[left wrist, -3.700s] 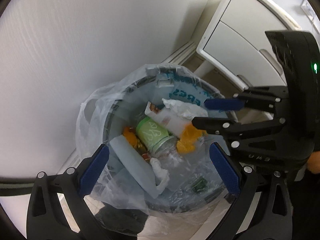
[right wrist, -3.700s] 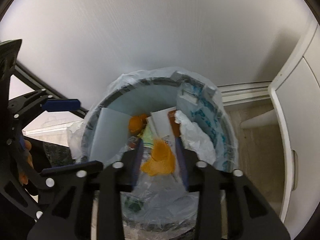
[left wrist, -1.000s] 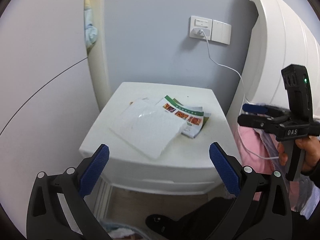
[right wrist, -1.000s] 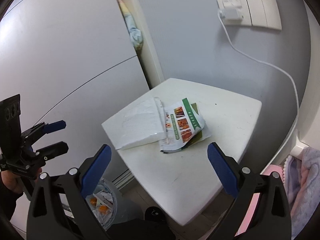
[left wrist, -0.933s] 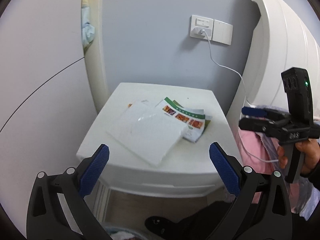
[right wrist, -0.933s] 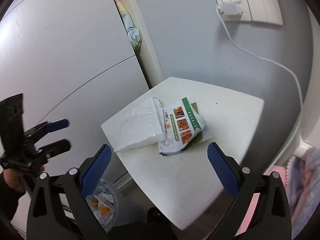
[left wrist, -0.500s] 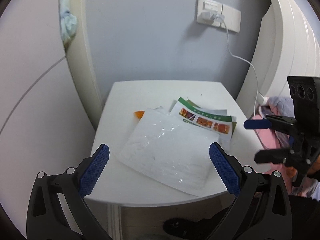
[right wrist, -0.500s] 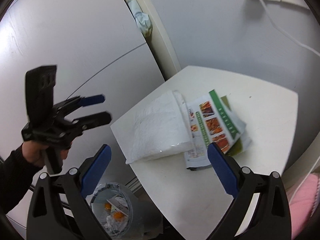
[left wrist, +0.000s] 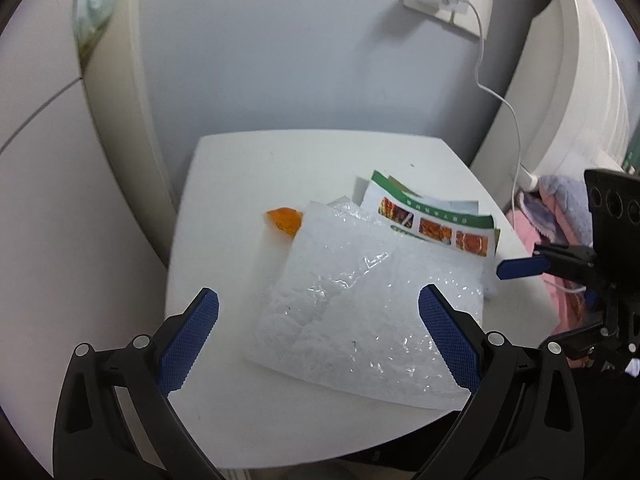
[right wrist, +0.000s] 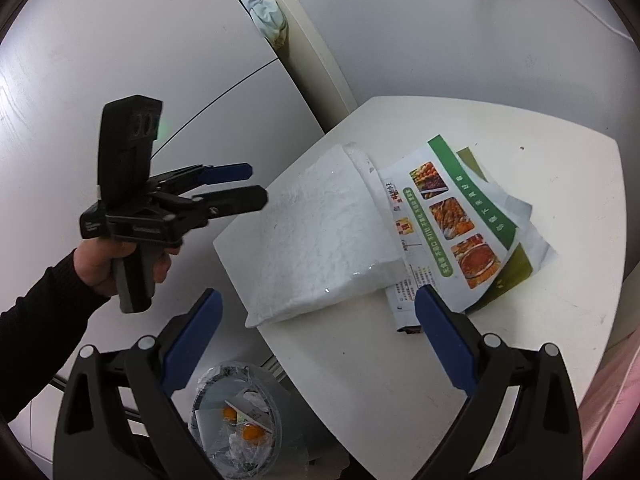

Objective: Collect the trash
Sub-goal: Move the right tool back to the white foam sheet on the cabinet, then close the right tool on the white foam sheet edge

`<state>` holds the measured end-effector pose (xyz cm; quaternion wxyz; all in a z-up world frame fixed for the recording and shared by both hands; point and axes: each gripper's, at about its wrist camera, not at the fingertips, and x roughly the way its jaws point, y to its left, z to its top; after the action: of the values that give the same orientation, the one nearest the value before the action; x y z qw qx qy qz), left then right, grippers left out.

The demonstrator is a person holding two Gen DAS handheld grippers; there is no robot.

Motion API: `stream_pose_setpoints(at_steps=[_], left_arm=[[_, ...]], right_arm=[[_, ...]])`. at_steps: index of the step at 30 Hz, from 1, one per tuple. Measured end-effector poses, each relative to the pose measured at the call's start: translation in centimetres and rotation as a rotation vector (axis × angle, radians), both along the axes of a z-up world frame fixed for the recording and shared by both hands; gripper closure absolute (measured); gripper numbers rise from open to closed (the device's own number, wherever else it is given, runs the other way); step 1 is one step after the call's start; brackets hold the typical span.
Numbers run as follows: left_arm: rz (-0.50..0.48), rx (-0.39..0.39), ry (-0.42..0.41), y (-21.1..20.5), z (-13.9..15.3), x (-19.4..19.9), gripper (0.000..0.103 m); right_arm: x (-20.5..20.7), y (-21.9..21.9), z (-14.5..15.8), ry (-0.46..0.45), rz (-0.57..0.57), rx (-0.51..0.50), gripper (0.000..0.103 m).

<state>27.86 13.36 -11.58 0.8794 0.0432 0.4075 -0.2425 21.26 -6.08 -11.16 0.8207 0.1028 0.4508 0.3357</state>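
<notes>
We hold both tools over the white table (left wrist: 248,408). The left gripper (left wrist: 318,336) has its jaws spread wide, nothing between them, just above the near edge of the bubble mailer (left wrist: 360,300) lying on the table. The right gripper (right wrist: 314,340) is likewise wide apart, over the table's near side. Beyond the mailer a leaflet (right wrist: 460,216) pokes out from under it, and an orange peel (left wrist: 285,219) sits beside its far corner. Below the table stands the trash bin (right wrist: 236,420).
</notes>
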Motion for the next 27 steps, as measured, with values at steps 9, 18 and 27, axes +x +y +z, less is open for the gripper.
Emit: stream_pose_setpoints(at_steps=[9,18,27], left_arm=[[-0.083,-0.044,0.071,0.1,-1.7,1.2,0.006],[-0.115,-0.058,0.113,0.3,-3.0,2.3,0.006],[-0.091,-0.078,0.098,0.7,-3.3,2.4,0.024]], right_arm=[[0.8,0.3,-0.7,0.034,-0.035,0.036,0.009],[1.7,1.2,-1.5,0.038,-0.044,0.027,0.011],[2.8,1.6,-1.8,0.029,-0.086,-0.002,0.028]])
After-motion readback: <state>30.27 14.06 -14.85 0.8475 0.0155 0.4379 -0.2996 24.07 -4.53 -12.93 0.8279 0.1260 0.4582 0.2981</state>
